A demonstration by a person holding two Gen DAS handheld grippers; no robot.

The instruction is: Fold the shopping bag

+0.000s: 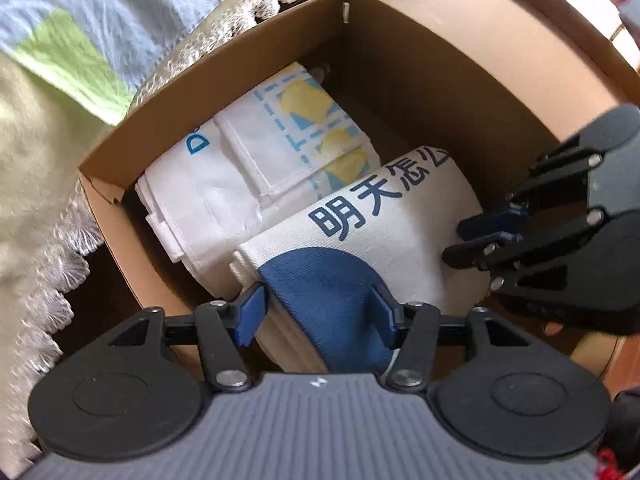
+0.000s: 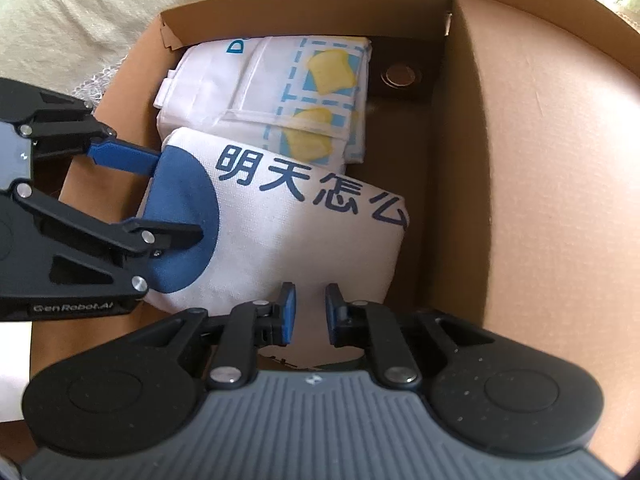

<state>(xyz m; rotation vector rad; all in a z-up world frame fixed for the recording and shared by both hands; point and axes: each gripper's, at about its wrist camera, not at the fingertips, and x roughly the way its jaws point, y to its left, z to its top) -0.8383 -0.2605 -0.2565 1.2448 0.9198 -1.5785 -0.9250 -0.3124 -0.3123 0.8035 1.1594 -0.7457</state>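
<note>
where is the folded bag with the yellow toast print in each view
Left wrist: the toast-print bag lies left of centre in the cardboard box, behind the bag with blue characters.
Right wrist: it lies top centre, against the box's far wall.
Shared landmark: the bag with blue characters.

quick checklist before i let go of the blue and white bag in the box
1. Folded canvas bag inside the cardboard box: ok.
2. It lies beside the toast-print bag, overlapping its near edge: ok.
3. Left gripper straddles the blue end; whether the fingers still press: cannot tell.
4. Right gripper nearly closed at the bag's white edge; fabric pinched or not: cannot tell.
5. Bag staying folded once released: cannot tell.
6. Box walls clear of both grippers: ok.
</note>
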